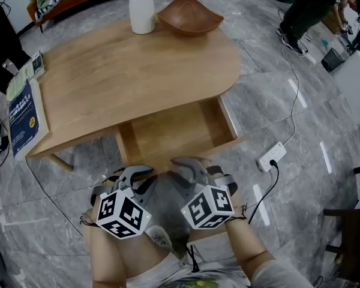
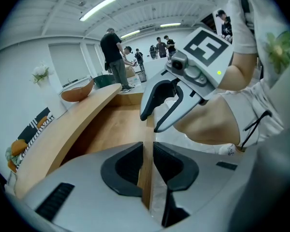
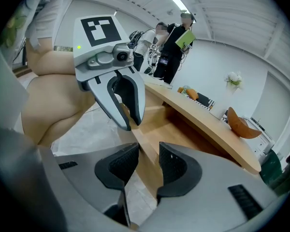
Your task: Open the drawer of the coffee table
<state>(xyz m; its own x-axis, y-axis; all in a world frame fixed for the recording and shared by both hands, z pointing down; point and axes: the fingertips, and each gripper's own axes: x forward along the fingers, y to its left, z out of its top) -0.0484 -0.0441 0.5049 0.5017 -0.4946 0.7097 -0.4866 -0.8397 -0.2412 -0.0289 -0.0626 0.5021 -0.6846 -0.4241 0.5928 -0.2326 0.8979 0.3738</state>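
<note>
- We are pinching the drawer front (image 2: 145, 175) with the left gripper (image 2: 148, 148). Its dark pads (image 2: 128, 166) are pressing on both faces of the thin wooden board, which is filling the narrow gap between them.
- We are gripping the same board with the right gripper (image 3: 148, 148), just beside the left one along the board's top edge. Its pads are sitting a little wider apart, with the board running between them and touching both.
- Both grippers are pointing down and away from us. Behind the fingers, the left marker cube (image 1: 123, 215) and the right marker cube (image 1: 209, 207) are sitting side by side.
- Just beyond the fingertips, the drawer (image 1: 174, 134) is standing pulled well out from under the coffee table (image 1: 132, 71), with its pale wooden bottom showing.
- Well beyond the fingers, at the far end of the tabletop, a white vase (image 1: 141, 8) and a wooden bowl (image 1: 189, 15) are standing just beside each other.
- Off to the left of the left fingers, a blue booklet (image 1: 24, 116) is lying at the table's left end.
- Off to the right of the right fingers, a white power strip (image 1: 271, 156) is lying on the grey floor (image 1: 300, 119) with a black cable plugged into it.
- Far beyond the right fingers, a person in dark clothes (image 1: 309, 11) is standing.
</note>
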